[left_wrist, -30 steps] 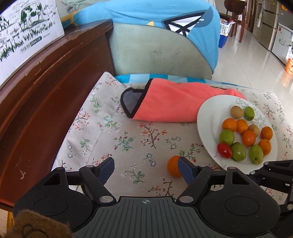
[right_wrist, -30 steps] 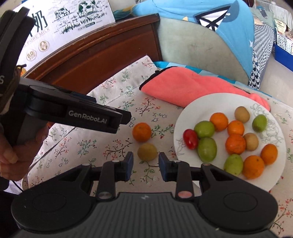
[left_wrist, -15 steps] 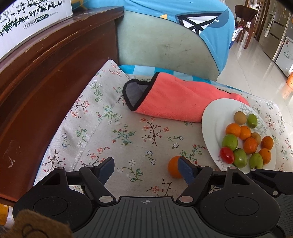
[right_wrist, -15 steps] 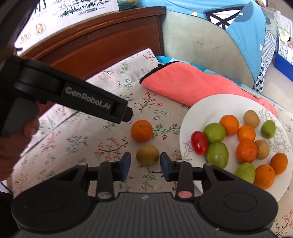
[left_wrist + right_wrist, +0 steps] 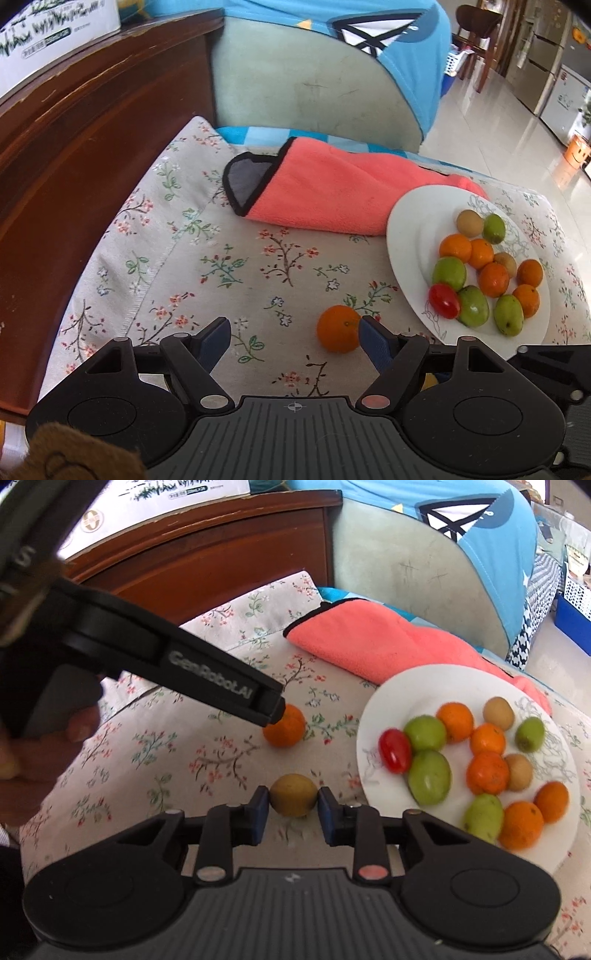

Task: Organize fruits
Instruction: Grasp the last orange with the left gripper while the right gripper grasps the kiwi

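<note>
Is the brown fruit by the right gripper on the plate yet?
Off. The brown fruit lies on the floral cloth between the right gripper's fingers, left of the plate.

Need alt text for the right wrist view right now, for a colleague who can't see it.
The right hand-held gripper brackets a brown fruit on the flowered cloth. A loose orange lies beyond it under the left hand-held gripper, beside a white plate of mixed fruit.

Left gripper [image 5: 293, 332] spread wide; right gripper [image 5: 293, 805] narrowed, low.
</note>
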The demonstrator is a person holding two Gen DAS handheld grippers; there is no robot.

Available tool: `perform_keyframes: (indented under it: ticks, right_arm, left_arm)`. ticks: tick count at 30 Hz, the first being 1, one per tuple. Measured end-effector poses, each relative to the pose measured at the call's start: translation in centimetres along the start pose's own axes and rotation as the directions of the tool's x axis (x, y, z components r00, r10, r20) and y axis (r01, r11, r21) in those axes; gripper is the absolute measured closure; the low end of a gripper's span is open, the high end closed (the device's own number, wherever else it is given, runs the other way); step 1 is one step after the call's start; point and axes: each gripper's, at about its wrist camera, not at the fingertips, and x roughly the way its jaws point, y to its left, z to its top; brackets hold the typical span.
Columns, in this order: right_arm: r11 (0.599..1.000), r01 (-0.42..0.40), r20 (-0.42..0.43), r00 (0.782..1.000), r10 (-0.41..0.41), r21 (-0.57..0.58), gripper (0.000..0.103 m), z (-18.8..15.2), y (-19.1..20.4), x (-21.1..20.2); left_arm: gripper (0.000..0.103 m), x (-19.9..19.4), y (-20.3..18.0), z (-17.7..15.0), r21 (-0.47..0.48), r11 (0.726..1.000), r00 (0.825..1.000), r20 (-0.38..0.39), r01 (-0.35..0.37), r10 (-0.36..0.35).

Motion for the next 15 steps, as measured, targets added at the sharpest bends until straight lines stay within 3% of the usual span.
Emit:
perform_keyframes:
  ticks: [9, 15]
  right_arm:
    - [0.999, -0.028, -0.003, 1.000, 0.028, 0.029, 0.074, -1.4, -1.4, -2.9]
    - [0.998, -0.028, 0.004, 1.000, 0.028, 0.062, 0.074, -1.7, -2.4, -4.1]
  left_arm:
    - [0.030, 1.0, -2.2, -0.8, 0.108, 0.994, 0.999, 0.034, 0.007, -0.011]
    - [0.035, 2.0, -2.4, -0.9, 0.113, 0.994, 0.999, 0.030, 0.010, -0.014]
